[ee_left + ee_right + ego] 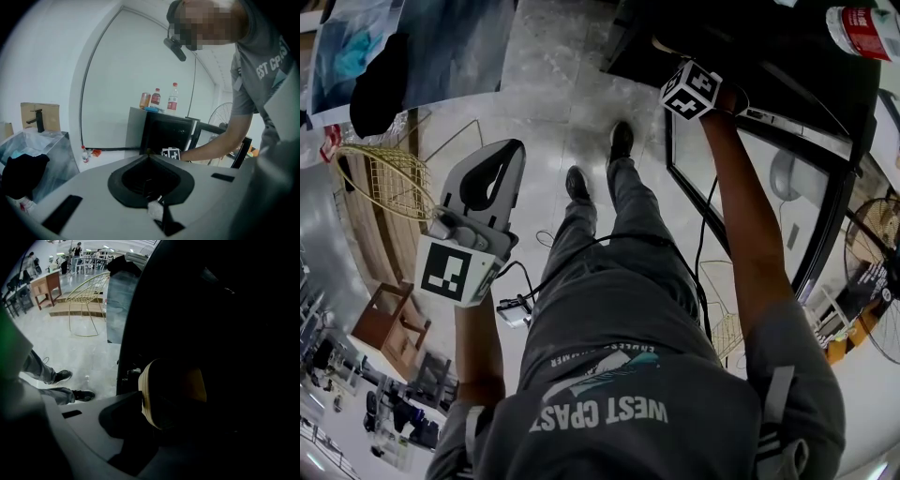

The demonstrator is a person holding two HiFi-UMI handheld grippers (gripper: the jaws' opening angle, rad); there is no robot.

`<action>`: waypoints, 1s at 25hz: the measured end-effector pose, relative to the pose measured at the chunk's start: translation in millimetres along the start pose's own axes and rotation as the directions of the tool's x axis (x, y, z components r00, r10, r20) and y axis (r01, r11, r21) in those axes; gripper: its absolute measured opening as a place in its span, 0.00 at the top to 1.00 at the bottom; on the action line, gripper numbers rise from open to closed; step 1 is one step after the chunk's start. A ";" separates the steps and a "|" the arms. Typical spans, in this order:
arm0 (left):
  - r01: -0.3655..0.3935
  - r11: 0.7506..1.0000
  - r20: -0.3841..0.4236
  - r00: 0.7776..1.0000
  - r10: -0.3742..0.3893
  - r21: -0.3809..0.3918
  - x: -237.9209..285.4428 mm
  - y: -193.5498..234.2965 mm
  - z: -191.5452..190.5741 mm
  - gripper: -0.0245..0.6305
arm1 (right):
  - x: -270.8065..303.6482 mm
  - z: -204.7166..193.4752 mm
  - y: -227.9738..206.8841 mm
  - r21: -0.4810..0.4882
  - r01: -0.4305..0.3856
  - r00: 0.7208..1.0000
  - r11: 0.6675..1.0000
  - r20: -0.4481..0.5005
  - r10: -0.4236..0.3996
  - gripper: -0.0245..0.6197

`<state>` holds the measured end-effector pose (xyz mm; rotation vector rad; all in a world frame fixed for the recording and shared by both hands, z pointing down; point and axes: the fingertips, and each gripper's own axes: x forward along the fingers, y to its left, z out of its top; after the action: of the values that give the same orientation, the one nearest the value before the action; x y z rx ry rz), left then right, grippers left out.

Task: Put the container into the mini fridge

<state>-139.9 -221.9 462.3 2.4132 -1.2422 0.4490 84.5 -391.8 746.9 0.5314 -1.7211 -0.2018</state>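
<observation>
The container, round with a pale tan rim, lies tilted in the dark inside of the black mini fridge. My right gripper reaches into the fridge with the container right between its jaws, which stand open; its right jaw is lost in the dark. In the head view only its marker cube shows at the fridge's mouth. The fridge's glass door hangs open beside the right arm. My left gripper is held up over the floor, shut and empty, its tips meeting.
Bottles stand on top of the fridge. A gold wire chair and a small wooden table are at the left. A fan stands at the right. The person's shoes are on the pale floor, and a cable runs beside them.
</observation>
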 end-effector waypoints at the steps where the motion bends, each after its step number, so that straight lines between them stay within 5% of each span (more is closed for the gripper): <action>1: -0.001 1.000 -0.012 1.000 0.001 -0.010 0.3 -0.9 -1.5 0.94 | 1.2 -0.6 -2.0 0.003 0.008 1.000 1.000 0.001 -0.008 0.78; 25: -0.005 0.999 0.051 0.999 0.003 0.042 -15.2 -12.8 27.2 0.94 | -30.9 1.2 -21.2 0.041 0.112 0.992 0.993 0.049 -0.114 0.76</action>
<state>-134.9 -217.4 429.2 2.4720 -1.2717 0.4207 92.4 -396.6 710.6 0.6575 -1.7493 -0.2657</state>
